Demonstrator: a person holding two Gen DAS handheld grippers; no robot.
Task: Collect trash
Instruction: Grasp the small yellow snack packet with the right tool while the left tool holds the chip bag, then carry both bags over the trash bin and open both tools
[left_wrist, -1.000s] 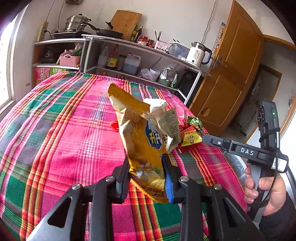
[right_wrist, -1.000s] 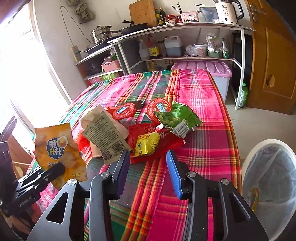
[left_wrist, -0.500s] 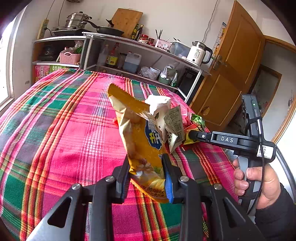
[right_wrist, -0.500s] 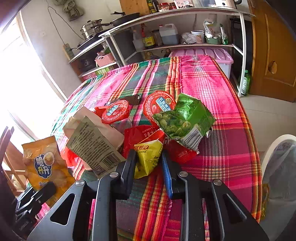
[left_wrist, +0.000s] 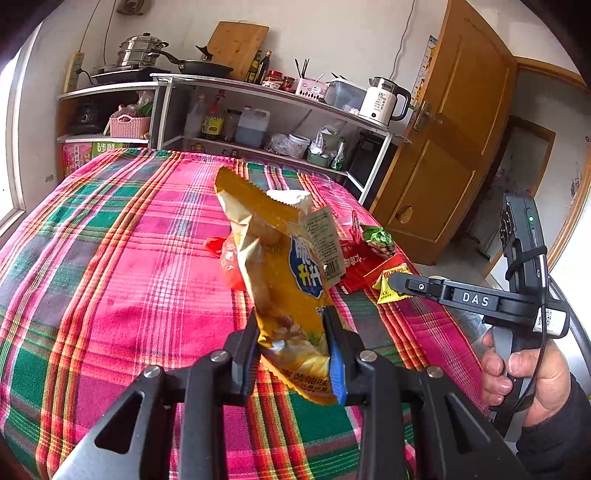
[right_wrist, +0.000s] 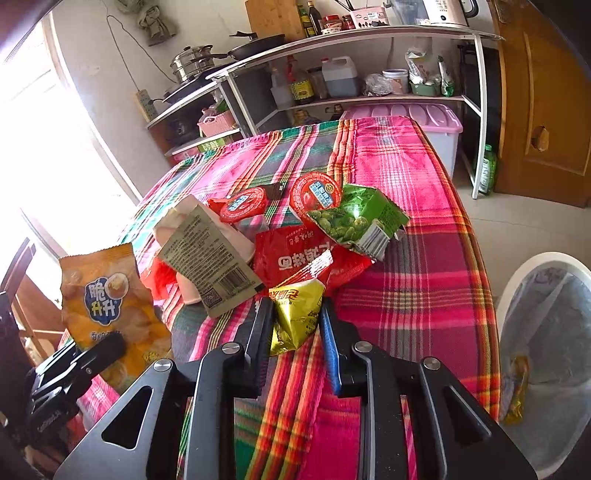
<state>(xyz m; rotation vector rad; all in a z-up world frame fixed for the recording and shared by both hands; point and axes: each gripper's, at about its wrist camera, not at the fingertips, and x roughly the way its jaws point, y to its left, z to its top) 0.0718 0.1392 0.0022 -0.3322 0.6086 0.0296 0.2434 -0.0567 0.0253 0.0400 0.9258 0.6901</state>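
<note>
Plaid tablecloth (right_wrist: 406, 295), pink-green; white bin (right_wrist: 546, 354) beside it. Left gripper (left_wrist: 291, 343) clamps orange chip bag (left_wrist: 280, 280); right gripper (right_wrist: 295, 325) pinches yellow packet (right_wrist: 295, 314).

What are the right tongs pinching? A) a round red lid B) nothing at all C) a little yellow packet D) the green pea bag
C: in the right wrist view, the right tongs are closed on the little yellow packet, while the green pea bag lies farther off on the pile.
</note>
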